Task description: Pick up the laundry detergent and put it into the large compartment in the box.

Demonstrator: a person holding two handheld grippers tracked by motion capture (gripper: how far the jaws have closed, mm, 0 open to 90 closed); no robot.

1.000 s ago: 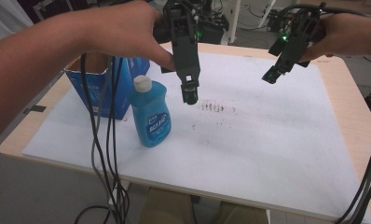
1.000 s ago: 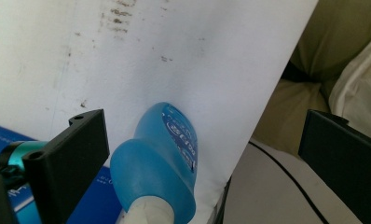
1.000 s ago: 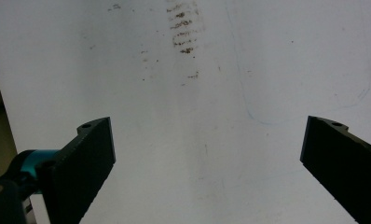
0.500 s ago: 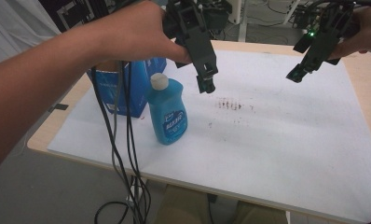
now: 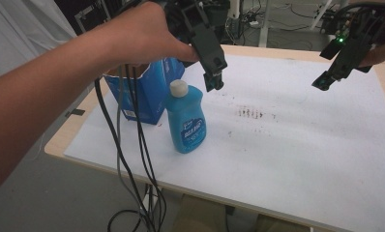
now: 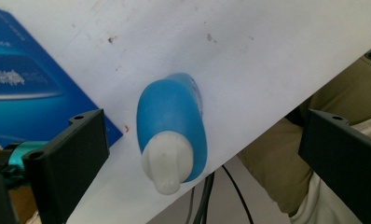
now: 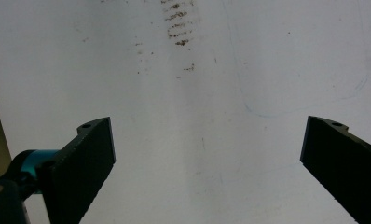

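A blue dish soap bottle with a white cap stands upright on the white sheet near the table's left front. My left gripper hangs just above and behind the cap, jaws wide open and empty. In the left gripper view the bottle is seen from above, centred between the open jaws, cap nearest the camera. My right gripper hovers open over the far right of the sheet, nothing between its jaws. Its own view looks down on bare white sheet with brown smudges.
A blue cardboard box stands open just behind and left of the bottle, touching or nearly so. A patch of brown smudges marks the white sheet mid-table. Cables dangle from my left hand past the table's front edge.
My left gripper has moved toward the bottle and now sits over its cap. The right gripper has stayed high at the far right. The camera's framing has shifted.
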